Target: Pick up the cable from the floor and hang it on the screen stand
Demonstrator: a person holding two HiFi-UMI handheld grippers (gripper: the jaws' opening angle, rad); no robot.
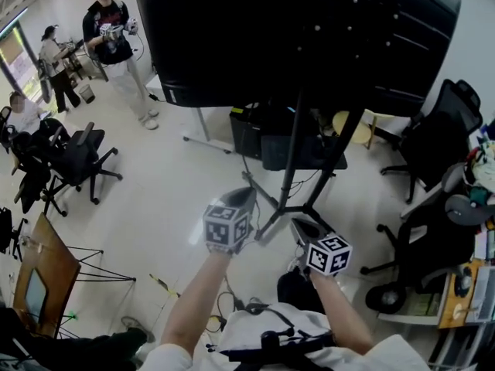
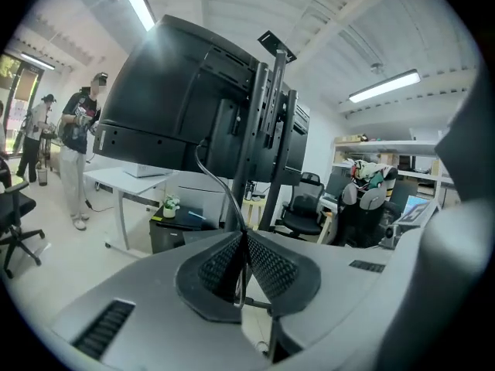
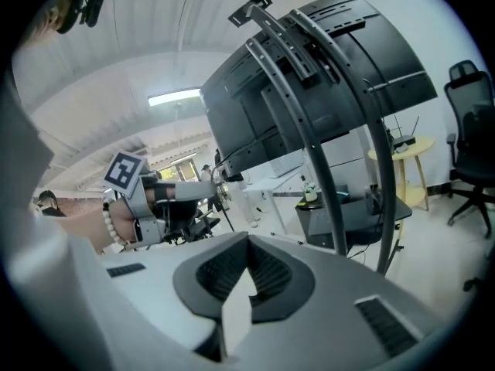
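A thin dark cable (image 2: 222, 188) rises in a curve from between the jaws of my left gripper (image 2: 244, 238), which is shut on it. In the head view my left gripper (image 1: 247, 194) is held up in front of the screen stand (image 1: 291, 165), whose black poles carry a big black screen (image 1: 294, 37). To its right my right gripper (image 1: 302, 227) is shut with nothing in it. In the right gripper view its pads (image 3: 248, 242) meet, the stand's curved tubes (image 3: 325, 168) are close ahead, and my left gripper (image 3: 189, 194) shows at the left.
Black office chairs stand at the left (image 1: 77, 157) and right (image 1: 437, 134). A black cabinet (image 1: 298, 141) and a yellow stool (image 1: 354, 127) sit behind the stand's legs. A person (image 1: 116, 45) stands at the far left. More cable lies on the floor below my arms (image 1: 220, 315).
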